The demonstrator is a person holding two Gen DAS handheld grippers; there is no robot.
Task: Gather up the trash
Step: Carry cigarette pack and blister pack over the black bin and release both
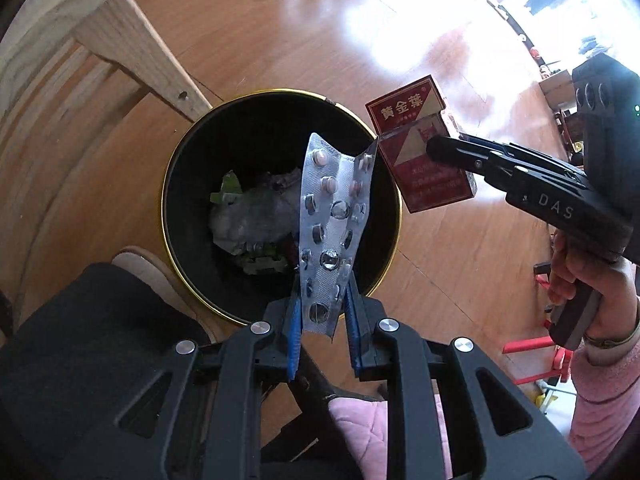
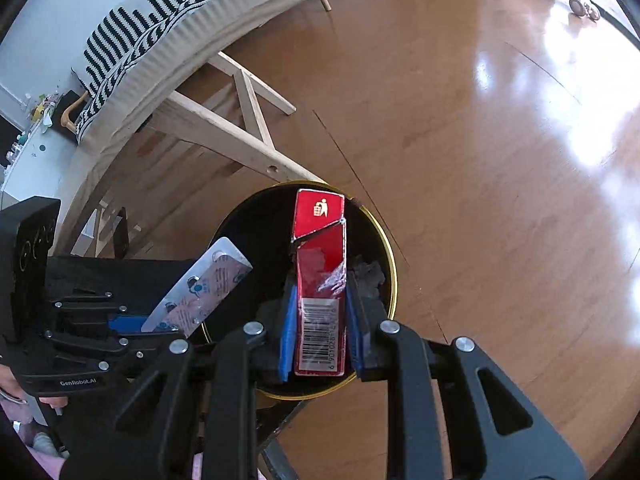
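A black trash bin with a gold rim (image 1: 170, 184) stands on the wooden floor and holds crumpled trash (image 1: 252, 220). My left gripper (image 1: 322, 308) is shut on a silver pill blister pack (image 1: 332, 216), held above the bin. My right gripper (image 2: 320, 320) is shut on a red cigarette box (image 2: 320, 280), held over the bin (image 2: 390, 256). The right gripper (image 1: 436, 148) and its box (image 1: 424, 160) show at the bin's right rim in the left wrist view. The left gripper (image 2: 132, 326) and blister pack (image 2: 200, 284) show at the left in the right wrist view.
A pale wooden bed frame (image 2: 224, 132) with a striped mattress (image 2: 160, 28) stands just behind the bin. A slipper (image 1: 144, 268) and my dark trouser leg (image 1: 80, 352) are left of the bin. Wooden floor (image 2: 480, 160) stretches to the right.
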